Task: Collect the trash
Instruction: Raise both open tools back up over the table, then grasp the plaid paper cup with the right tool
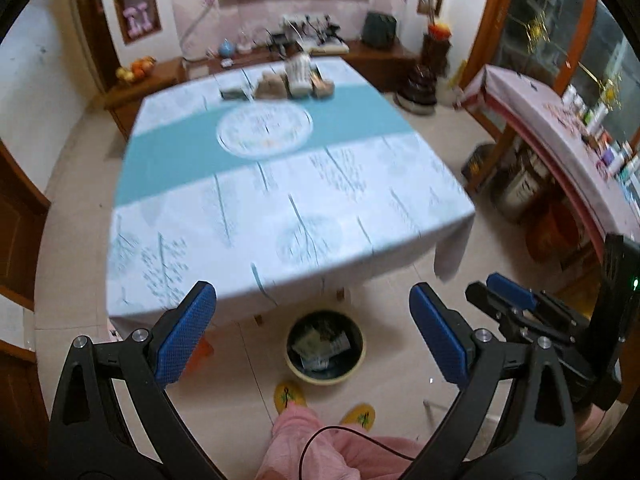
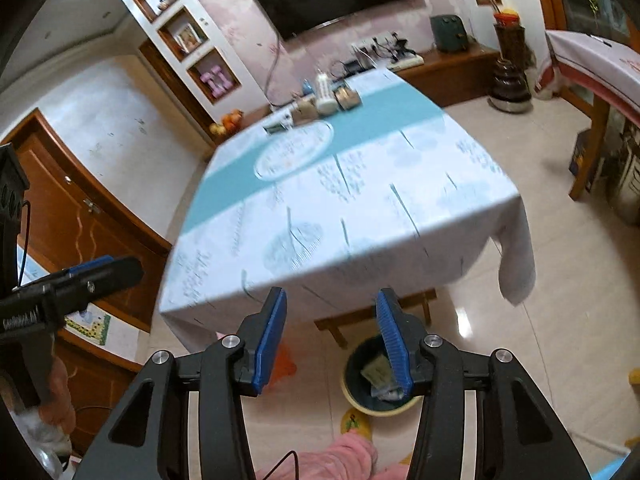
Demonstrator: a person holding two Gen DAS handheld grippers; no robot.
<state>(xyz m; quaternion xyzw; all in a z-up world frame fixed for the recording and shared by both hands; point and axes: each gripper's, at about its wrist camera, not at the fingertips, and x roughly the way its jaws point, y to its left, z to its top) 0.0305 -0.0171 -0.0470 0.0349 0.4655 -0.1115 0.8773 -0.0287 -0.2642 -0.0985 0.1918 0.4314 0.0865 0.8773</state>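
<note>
The trash (image 1: 320, 346) already gathered lies in the round bin (image 1: 356, 364) on the floor, at the near edge of the bench (image 1: 280, 208) and just ahead of the person's yellow slippers (image 1: 289, 394). It looks like crumpled paper and wrappers: light, soft, easily crushed, likely to flutter loose unless pinched across a fold rather than at a flimsy corner.

What may remain to collect sits at twelve o'clock on the far side of the bench: a cluster of small items (image 1: 298, 78), among them a pale ribbed container and a couple of brownish packets, too blurred to name. I would guess the packets are light and crinkly, best taken at a bunched middle; the container seems stiffer and could slip, so a grip across its waist would suit.

The left tongs (image 1: 312, 306) stand wide apart with nothing between them. The right tongs (image 2: 330, 312) are also parted, narrower, and empty. Both hover above the bench's near edge.
</note>
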